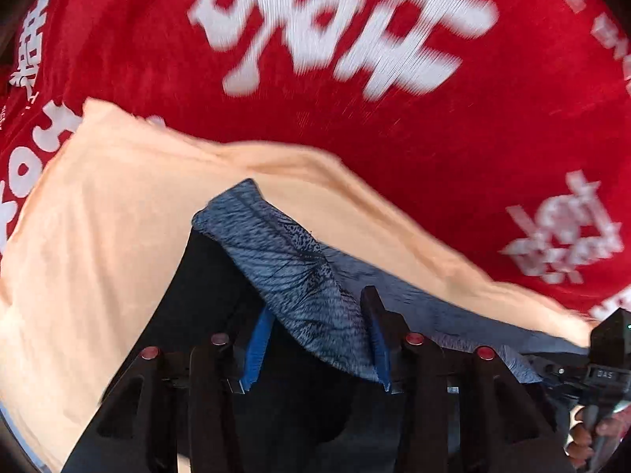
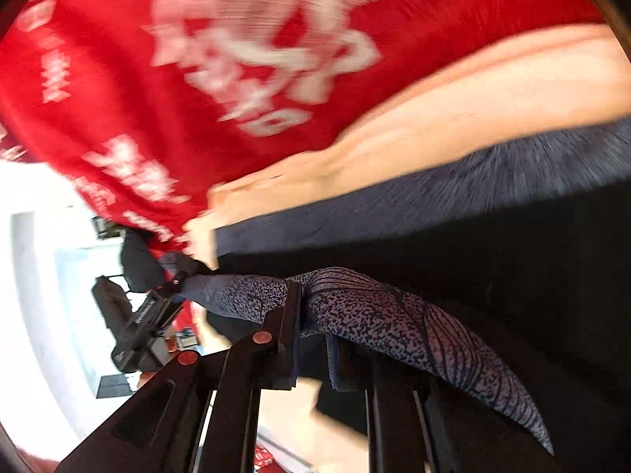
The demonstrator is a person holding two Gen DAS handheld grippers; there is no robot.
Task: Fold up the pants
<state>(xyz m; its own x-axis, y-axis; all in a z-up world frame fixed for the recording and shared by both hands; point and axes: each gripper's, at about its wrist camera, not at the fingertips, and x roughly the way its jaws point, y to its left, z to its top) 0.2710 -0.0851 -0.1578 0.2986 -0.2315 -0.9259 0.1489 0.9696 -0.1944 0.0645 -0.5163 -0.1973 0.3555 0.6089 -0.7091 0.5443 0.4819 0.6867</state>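
While both grippers, left (image 1: 319,339) and right (image 2: 311,327), pinch the patterned blue pants (image 1: 299,272) aloft over the red cloth (image 1: 394,126): fold carry under way, level lay-down likely due

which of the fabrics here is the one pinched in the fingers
The blue-grey patterned pants, held by both grippers; the peach cloth and red printed cloth lie beyond, ungripped.

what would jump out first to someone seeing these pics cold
A vivid red cloth with big white lettering fills the top of both views. Below it lies a pale peach fabric, with the blue-grey patterned pants in front. The left gripper and right gripper each pinch a fold of the pants.
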